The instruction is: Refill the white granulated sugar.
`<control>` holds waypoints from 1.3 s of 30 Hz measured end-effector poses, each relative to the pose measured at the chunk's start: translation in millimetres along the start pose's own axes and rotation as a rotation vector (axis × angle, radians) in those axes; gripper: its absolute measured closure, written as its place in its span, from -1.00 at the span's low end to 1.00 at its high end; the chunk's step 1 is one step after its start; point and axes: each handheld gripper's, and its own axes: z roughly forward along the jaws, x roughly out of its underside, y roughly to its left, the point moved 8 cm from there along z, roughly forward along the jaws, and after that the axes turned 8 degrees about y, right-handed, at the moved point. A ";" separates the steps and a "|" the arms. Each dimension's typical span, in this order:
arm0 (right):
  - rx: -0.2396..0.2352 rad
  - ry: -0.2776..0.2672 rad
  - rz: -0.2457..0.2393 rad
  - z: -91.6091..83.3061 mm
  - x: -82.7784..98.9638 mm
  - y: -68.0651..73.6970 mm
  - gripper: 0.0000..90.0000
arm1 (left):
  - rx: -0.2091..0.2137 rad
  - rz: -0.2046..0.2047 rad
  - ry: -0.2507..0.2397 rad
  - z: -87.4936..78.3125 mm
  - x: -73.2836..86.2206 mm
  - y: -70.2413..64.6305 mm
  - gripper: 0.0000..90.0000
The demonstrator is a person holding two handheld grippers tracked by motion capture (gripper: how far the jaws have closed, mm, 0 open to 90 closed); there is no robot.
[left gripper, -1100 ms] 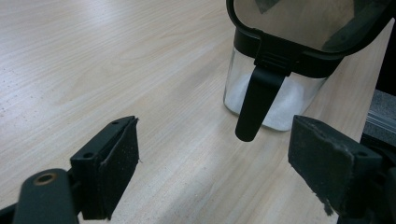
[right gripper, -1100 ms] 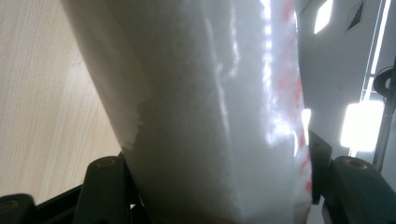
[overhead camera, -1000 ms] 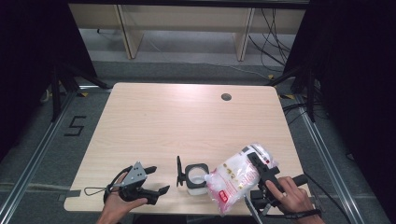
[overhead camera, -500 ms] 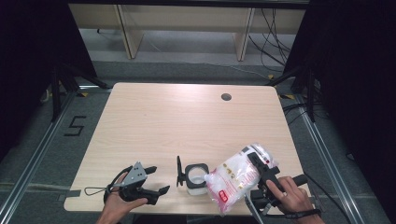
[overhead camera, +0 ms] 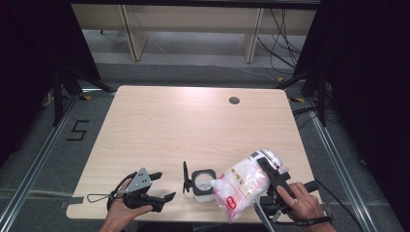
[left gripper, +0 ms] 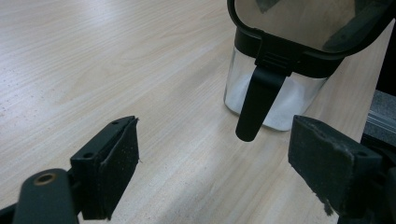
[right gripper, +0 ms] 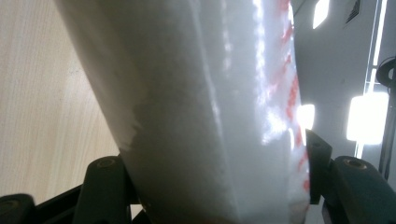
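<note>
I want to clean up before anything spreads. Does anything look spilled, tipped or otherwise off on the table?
Nothing looks spilled. The clear container stands upright near the table's front edge, lid flipped open, white powder inside. The white bag leans tilted toward it, gripped in the right gripper; no powder shows on the wood. The left gripper is open and empty.

Bag (right gripper: 201, 93) print blurred; container (left gripper: 275, 70) top cropped.

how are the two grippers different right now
The right gripper is shut on the white bag, tilting it by the jar; the left gripper is open and holds nothing. The right is raised; the left sits low near the table. Each is in a hand.
</note>
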 end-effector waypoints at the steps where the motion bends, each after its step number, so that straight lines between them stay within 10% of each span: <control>1: 0.010 -0.008 -0.022 0.2 -0.8 -2.3 -0.11 | -0.001 -0.002 0.000 -0.1 0.0 -0.2 -0.65; 7: -0.016 0.011 0.033 0.4 1.4 4.5 -0.11 | 0.000 -0.005 -0.002 0.3 -0.1 -0.6 -0.65; 12: 0.001 -0.011 -0.023 1.1 -1.4 -0.3 -0.11 | -0.003 0.000 0.004 -0.3 0.4 -0.5 -0.65; 23: -0.017 0.020 0.034 -0.1 2.2 4.9 -0.11 | -0.003 0.001 0.001 -0.2 0.2 -0.1 -0.65; 39: 0.002 -0.004 -0.004 0.0 0.9 -1.6 -0.11 | -0.004 0.023 0.013 -0.8 1.0 1.4 -0.65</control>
